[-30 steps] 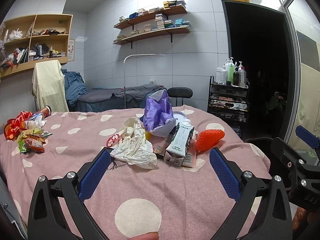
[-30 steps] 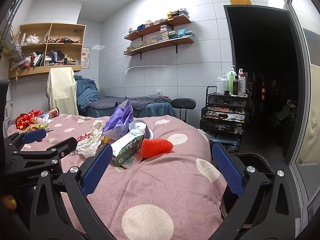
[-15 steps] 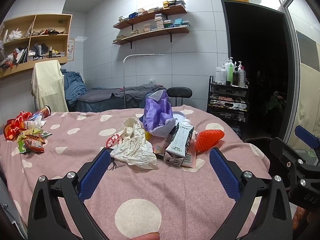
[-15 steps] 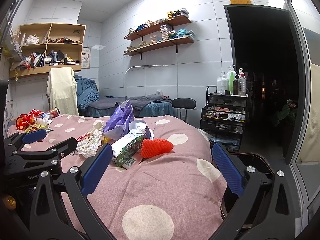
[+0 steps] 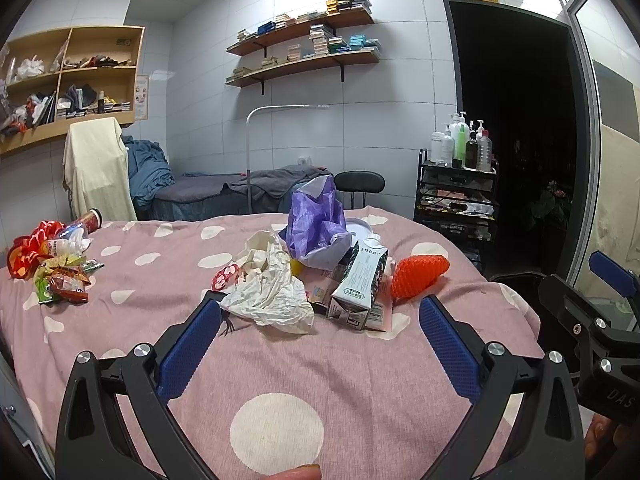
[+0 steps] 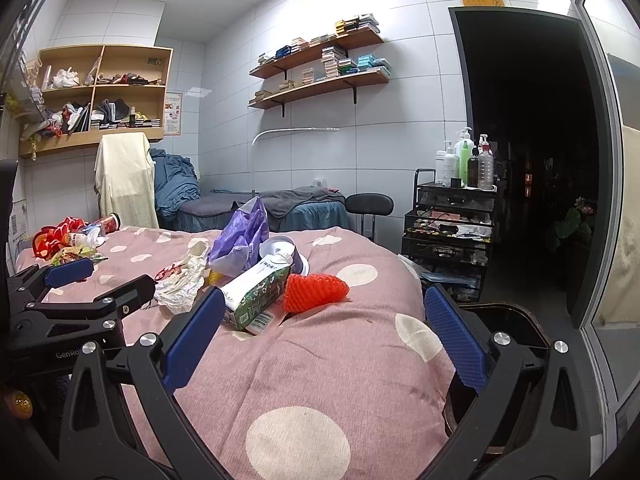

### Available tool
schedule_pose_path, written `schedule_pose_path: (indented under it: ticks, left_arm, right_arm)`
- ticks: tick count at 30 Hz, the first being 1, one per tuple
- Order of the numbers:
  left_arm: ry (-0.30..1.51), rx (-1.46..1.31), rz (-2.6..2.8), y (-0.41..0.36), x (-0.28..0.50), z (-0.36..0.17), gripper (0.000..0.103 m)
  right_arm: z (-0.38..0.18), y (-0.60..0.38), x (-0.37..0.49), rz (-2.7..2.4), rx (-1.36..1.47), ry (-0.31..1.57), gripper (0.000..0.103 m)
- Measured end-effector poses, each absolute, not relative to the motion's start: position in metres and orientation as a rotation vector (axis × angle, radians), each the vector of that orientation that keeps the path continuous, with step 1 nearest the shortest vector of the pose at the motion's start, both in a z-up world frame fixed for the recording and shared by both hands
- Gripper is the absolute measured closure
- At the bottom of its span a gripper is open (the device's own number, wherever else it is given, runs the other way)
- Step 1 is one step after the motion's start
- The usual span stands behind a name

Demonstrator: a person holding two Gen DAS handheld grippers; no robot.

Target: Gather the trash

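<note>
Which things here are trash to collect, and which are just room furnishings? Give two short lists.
Trash: crumpled paper, milk carton, purple bag, red net, snack wrappers.
Furnishings: chair, bottle cart, wall shelves, spotted bedcover.

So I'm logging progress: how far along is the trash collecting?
Nothing looks done. Both the left gripper and right gripper are open and empty. Left: crumpled paper, milk carton, red net, purple bag, wrapper pile.
</note>
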State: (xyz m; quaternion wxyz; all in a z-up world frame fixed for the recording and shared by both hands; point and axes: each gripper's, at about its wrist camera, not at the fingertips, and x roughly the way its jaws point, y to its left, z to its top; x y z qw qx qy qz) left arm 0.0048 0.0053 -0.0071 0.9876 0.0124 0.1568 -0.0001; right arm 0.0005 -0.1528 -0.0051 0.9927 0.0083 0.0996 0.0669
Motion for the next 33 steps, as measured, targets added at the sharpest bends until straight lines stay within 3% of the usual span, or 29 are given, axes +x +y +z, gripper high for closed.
schedule_pose_path:
  ticks: [25, 33]
  left_arm:
    - [0.372, 0.006, 0.014, 0.009, 0.007, -0.013, 0.005]
    - [0.478, -0.027, -0.034, 0.019, 0.023, -0.021, 0.005]
  right_arm:
    - [-0.009, -0.148, 0.006, 0.150, 0.005, 0.244, 0.005]
    - [-0.011, -0.145, 0.026, 0.175, -0.008, 0.312, 0.005]
